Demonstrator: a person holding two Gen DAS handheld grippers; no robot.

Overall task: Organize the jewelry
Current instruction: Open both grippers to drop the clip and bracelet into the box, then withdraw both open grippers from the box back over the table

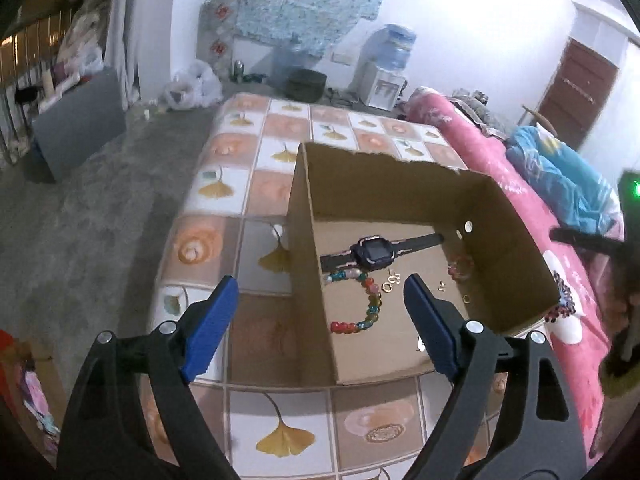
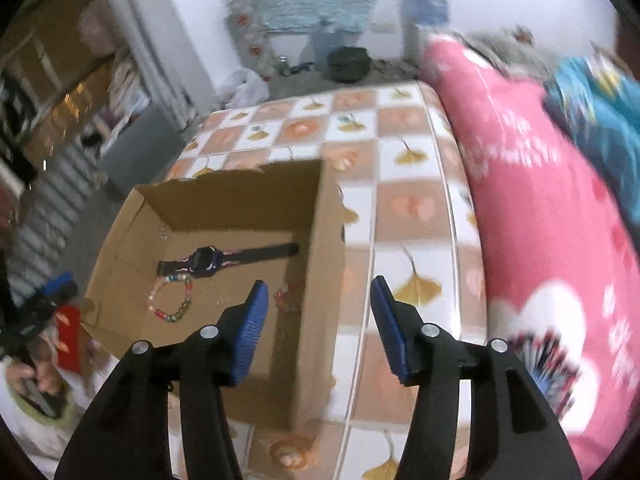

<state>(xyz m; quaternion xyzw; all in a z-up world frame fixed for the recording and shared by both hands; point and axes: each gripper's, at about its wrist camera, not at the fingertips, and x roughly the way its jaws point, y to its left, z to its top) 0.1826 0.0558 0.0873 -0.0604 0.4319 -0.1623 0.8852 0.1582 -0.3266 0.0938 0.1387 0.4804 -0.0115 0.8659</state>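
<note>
An open cardboard box [image 1: 500, 216] stands on a table [image 1: 248, 184] covered with a cloth of leaf and flower squares. Inside on the box floor lie a dark watch [image 1: 370, 254], stretched flat with its strap open, and just in front of it a bracelet of coloured beads [image 1: 370, 304], touching or almost touching the watch strap. The left gripper [image 1: 320, 304] hangs above the near left wall of the box with its blue fingers [image 1: 212, 320] wide apart and nothing between them; one finger is over the cloth outside, the other over the box floor. The right gripper [image 2: 316, 320] is also open, less wide, and empty; its fingers stand on both sides of the right wall of the box [image 2: 320, 260]. On the right a pink blanket [image 2: 540, 220] lies close along the table edge, while the cloth behind the box is bare. Only the left view shows small gold rings [image 1: 392, 282] beside the beads; in the right view, which is blurred, a small reddish thing [image 2: 282, 294] lies near the right wall.
</note>
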